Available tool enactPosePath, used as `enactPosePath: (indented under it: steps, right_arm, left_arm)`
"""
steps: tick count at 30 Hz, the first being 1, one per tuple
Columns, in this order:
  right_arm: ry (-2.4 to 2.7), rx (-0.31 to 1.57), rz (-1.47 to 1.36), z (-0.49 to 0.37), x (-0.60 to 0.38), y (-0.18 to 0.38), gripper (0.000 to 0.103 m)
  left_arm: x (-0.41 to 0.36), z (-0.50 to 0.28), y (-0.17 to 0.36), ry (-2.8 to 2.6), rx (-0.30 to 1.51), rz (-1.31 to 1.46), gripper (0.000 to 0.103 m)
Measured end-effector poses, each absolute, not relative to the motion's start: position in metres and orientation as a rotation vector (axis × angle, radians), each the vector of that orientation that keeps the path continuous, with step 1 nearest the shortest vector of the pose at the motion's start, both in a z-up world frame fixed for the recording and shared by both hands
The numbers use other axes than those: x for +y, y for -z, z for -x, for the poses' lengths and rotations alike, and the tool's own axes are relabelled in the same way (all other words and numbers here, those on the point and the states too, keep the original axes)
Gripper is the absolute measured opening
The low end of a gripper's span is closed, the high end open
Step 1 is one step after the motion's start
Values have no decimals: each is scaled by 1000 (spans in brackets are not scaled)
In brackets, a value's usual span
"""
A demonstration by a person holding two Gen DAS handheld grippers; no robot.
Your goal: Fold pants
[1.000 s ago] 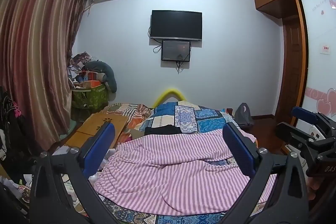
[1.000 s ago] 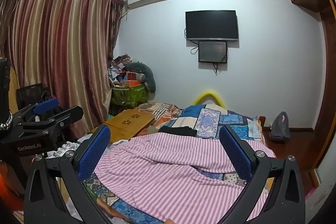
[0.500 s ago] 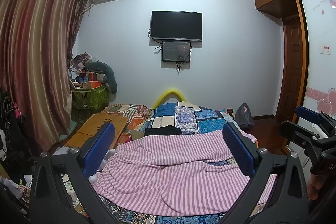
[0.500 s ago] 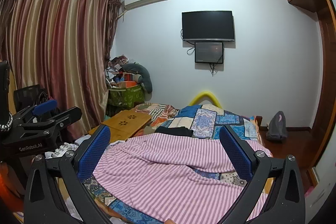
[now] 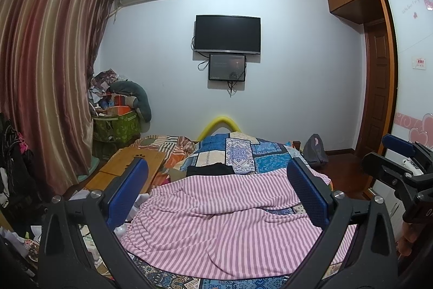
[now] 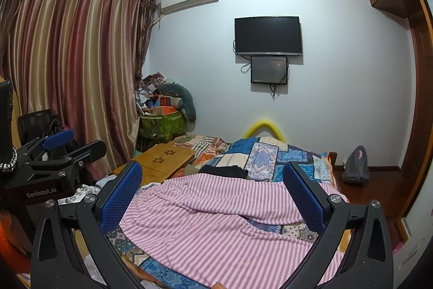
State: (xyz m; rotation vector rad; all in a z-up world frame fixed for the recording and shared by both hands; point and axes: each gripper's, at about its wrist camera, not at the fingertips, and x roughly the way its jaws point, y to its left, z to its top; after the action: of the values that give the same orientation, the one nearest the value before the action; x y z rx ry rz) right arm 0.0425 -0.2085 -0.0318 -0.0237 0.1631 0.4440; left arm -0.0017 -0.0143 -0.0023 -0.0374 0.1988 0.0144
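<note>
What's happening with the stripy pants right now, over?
Left tongs open, empty. Right tongs open, empty. Striped pants rumpled on the patchwork quilt, unfolded. Black garment beyond them.

Pink-and-white striped pants (image 5: 216, 221) lie spread and rumpled across the patchwork bedspread (image 5: 243, 153).

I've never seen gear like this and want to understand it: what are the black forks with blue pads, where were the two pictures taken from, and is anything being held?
Each fork is a hand-held claw with a camera looking out between its two fingers. One picture is from the left claw, the other from the right claw. Each view also catches the other claw at its edge. Both are open and hold nothing. They hover above a bed with a patchwork cover. On it lie pink striped pants, rumpled and not yet folded, with a dark garment beyond them.
</note>
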Motion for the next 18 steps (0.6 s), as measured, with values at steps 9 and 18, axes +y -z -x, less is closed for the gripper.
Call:
enactPosePath:
  steps: [9, 18]
  right_arm:
    - [-452, 164, 22, -42, -208, 32, 103]
    - [-450, 163, 31, -43, -207, 29, 103]
  left_arm:
    - [-12, 1, 0, -9, 208, 35, 103]
    - [-11, -1, 0, -14, 209, 32, 103]
